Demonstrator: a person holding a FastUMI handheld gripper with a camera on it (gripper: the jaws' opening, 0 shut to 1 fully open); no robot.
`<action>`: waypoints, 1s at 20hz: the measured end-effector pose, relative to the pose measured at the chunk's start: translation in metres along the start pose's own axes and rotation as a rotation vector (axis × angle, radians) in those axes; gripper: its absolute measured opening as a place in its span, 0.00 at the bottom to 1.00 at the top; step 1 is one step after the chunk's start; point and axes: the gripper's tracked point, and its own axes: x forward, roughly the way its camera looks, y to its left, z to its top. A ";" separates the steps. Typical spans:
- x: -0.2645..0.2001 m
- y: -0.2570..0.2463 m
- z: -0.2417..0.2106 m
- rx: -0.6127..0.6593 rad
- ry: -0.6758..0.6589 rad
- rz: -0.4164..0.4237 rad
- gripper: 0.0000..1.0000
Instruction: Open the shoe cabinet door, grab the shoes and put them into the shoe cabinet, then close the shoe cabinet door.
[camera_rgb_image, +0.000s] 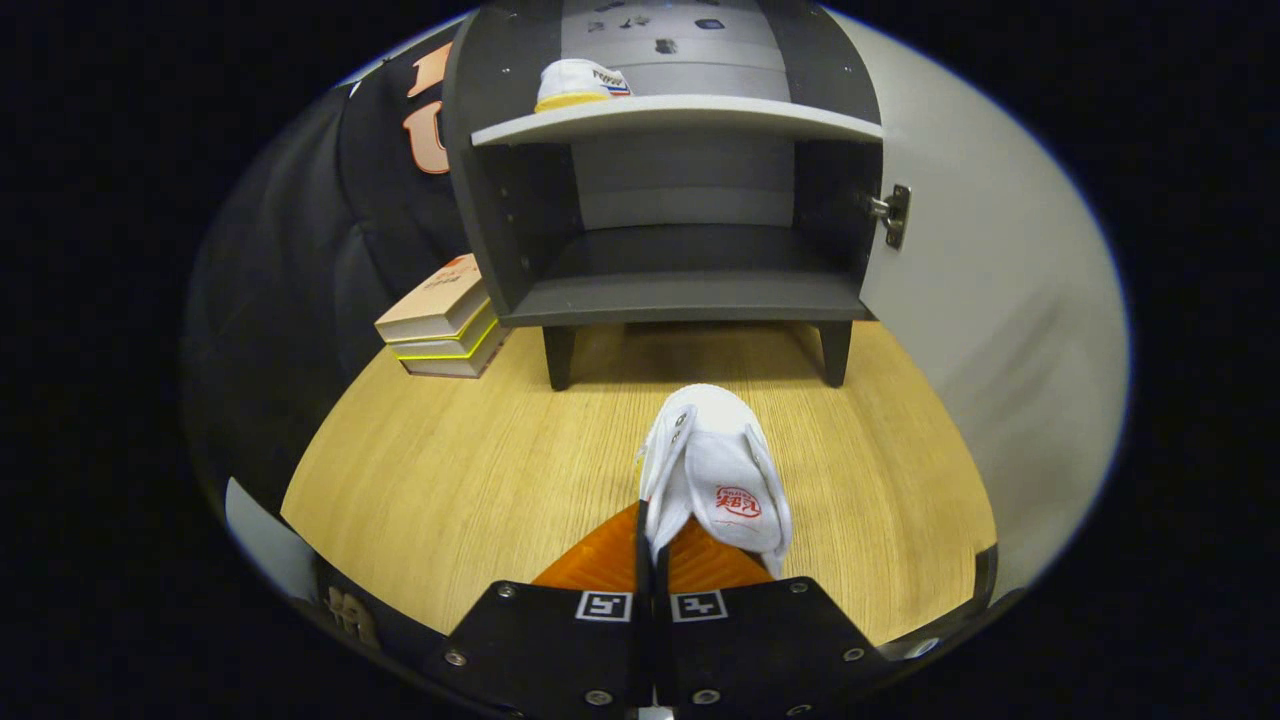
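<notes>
A white canvas shoe (715, 470) with a red logo on its tongue is held off the wooden tabletop (480, 470), pinched at its collar between my fingers; my gripper (652, 545) is shut on it. Beyond the shoe stands the dark grey shoe cabinet (690, 295) on short legs, its pale door (990, 300) swung wide open to the right. Its lower compartment holds nothing. On the upper shelf (680, 115) rests another white shoe (580, 83) with a yellow sole, at the left side.
A stack of books (445, 320) lies on the table just left of the cabinet's foot. A metal hinge (893, 213) shows on the inner face of the open door. Bare wood stretches between the held shoe and the cabinet.
</notes>
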 end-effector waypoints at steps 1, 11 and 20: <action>-0.011 0.004 0.012 0.000 -0.018 0.007 0.00; -0.094 0.007 0.171 -0.049 -0.275 -0.006 0.00; -0.074 -0.014 0.290 -0.132 -0.377 -0.043 0.00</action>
